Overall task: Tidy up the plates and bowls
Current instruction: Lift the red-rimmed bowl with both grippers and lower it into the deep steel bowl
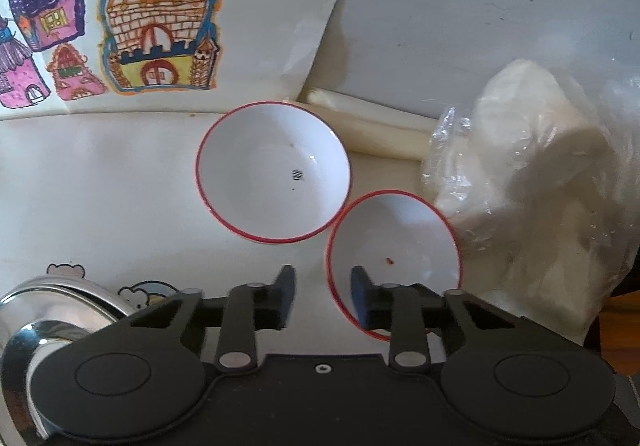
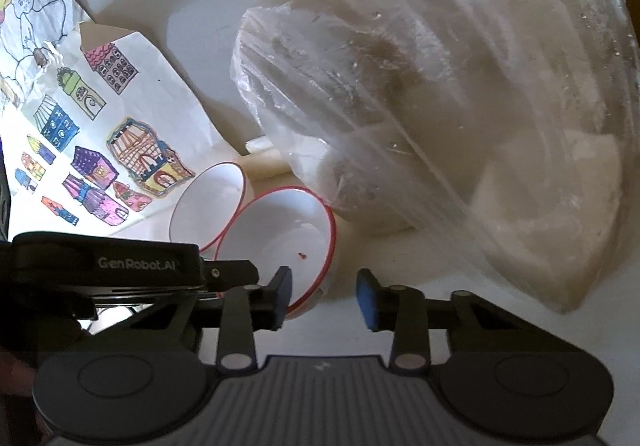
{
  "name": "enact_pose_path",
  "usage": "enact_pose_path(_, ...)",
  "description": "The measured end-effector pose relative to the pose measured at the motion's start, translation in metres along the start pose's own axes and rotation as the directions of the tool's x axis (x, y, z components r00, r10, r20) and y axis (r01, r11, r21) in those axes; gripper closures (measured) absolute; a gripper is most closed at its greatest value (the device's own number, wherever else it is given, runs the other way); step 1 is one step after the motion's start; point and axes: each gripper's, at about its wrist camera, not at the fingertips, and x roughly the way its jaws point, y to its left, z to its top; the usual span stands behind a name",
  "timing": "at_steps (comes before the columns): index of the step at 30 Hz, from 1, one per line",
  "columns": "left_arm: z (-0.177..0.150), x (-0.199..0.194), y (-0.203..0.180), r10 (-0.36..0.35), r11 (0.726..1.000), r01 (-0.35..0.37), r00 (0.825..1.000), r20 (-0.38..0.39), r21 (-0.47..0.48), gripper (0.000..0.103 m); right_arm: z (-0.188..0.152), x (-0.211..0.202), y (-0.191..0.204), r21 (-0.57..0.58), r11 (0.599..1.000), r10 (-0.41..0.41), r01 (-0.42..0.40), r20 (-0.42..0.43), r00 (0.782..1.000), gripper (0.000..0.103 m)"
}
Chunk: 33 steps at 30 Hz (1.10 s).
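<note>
Two white red-rimmed ceramic bowls, the far one (image 1: 274, 172) clean, the near one (image 1: 394, 246) specked inside, flanked by left tongs (image 1: 322, 296) and right tongs (image 2: 324, 296), both spread wide and empty

The left gripper (image 1: 322, 296) hides the near bowl's (image 1: 394, 242) front rim; the frame cuts the steel lid (image 1: 52, 310).

Ahead of the black left gripper (image 1: 322, 298) with blue finger pads (image 1: 359, 296), two white bowls carry thin red rims: the farther bowl (image 1: 274, 172) has a small striped black dot, the nearer bowl (image 1: 394, 242) a red speck. Beyond them to the left, a white drawing sheet (image 1: 120, 26) shows purple, pink, orange-brick and yellow houses; to the right lies a clear plastic bag (image 1: 540, 166) of cream contents
</note>
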Motion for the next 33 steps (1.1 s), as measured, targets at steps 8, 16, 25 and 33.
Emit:
enact_pose_path(8, -0.003, 0.002, -0.002, -0.026, 1.0, 0.026, 1.0, 0.003, 0.01, 0.091, 0.0, 0.0, 0.001, -0.005, 1.0, 0.009, -0.009, -0.009, 1.0, 0.077)
enact_pose_path(16, -0.015, -0.006, -0.003, -0.043, 0.999, 0.043, 0.999, 0.005, 0.02, 0.092, -0.011, -0.014, -0.001, -0.008, 1.0, 0.011, -0.011, -0.015, 1.0, 0.078)
enact_pose_path(25, -0.03, -0.031, -0.01, -0.074, 0.996, 0.072, 0.997, 0.032, 0.051, 0.092, -0.018, -0.045, 0.003, -0.021, 1.0, 0.011, -0.011, 0.026, 1.0, 0.078)
enact_pose_path(33, -0.04, -0.059, -0.015, -0.11, 0.989, 0.104, 0.993, 0.047, 0.108, 0.092, -0.028, -0.071, 0.009, -0.005, 1.0, -0.013, 0.013, 0.069, 0.998, 0.078)
